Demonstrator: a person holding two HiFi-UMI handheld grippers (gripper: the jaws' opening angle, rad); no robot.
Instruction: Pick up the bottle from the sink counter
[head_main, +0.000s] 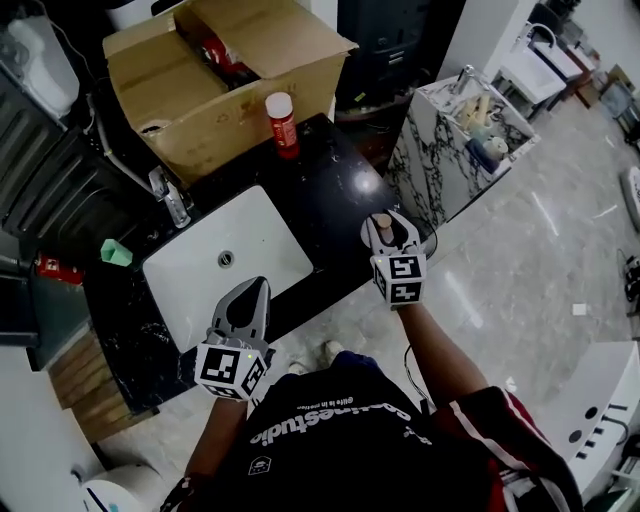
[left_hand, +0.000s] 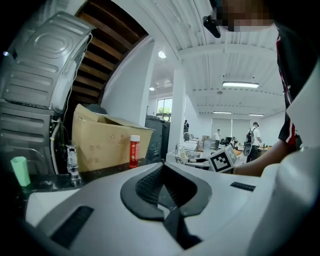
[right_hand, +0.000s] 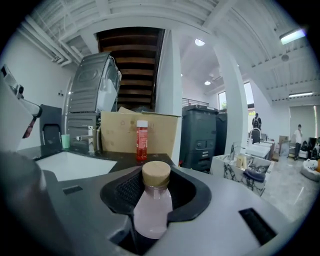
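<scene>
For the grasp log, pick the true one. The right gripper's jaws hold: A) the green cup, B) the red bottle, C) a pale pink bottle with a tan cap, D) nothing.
C: the right gripper has its jaws shut on the pale pink bottle; the red bottle stands on the counter.

Black top (head_main: 330, 432) with white lettering (upside down from above), dark red sleeve (head_main: 505, 415) with white stripes, grey left gripper (head_main: 254, 287) and right gripper (head_main: 383, 222), black-and-white marker cubes (head_main: 230, 368).

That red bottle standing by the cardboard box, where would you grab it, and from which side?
I'd grip the red bottle around its straight middle, jaws level, from the open counter side: it stands upright and slim, with the cardboard box close behind. The left gripper looks free.
</scene>
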